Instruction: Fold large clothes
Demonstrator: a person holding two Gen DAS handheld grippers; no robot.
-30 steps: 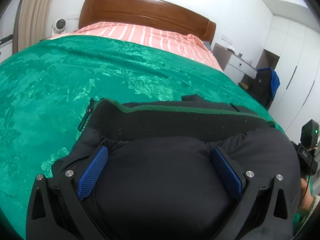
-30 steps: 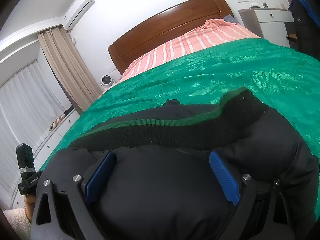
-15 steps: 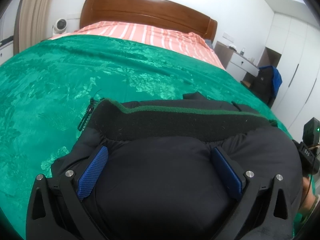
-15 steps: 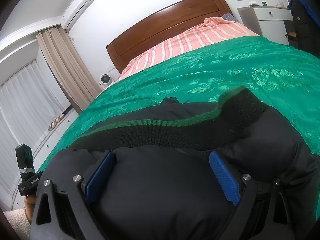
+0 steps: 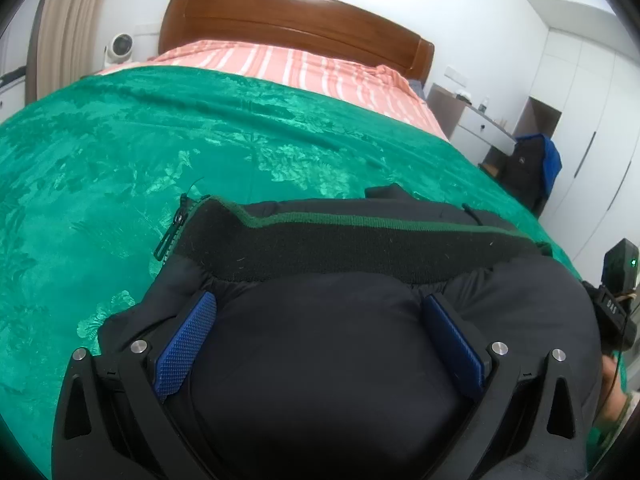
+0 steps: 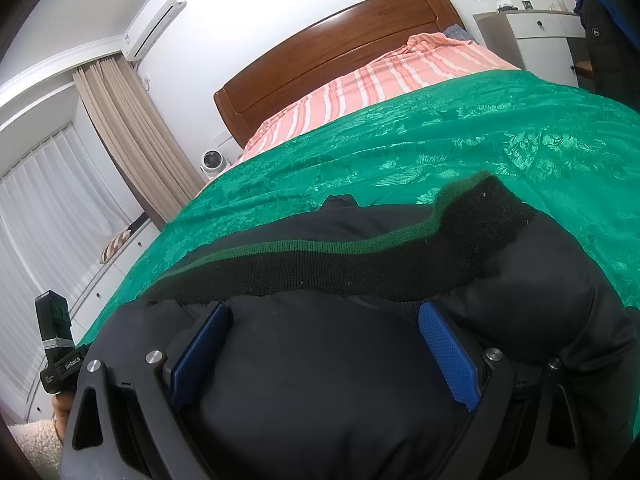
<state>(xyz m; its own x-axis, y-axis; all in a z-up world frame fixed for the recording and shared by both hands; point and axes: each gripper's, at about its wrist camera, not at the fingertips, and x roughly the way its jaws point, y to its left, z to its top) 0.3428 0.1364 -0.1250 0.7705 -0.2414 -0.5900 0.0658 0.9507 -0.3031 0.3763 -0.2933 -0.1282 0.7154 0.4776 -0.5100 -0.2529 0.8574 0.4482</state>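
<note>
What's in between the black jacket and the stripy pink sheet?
Only bare green blanket lies between the black jacket and the striped pink sheet; both wrist views show it.

Both wrist fisheyes sit low at the foot end of the bed, right on top of the black jacket [image 5: 328, 360], looking along it toward the wooden headboard [image 5: 296, 24]. The left view is angled toward the wardrobe [image 5: 592, 120] side, the right view toward the curtains [image 6: 132, 136]. Both share the jacket's knit hem [image 6: 320, 272], green bedspread [image 6: 480, 128], striped sheet [image 5: 288, 64] and headboard. Each catches the other gripper's handle at its frame edge.
</note>
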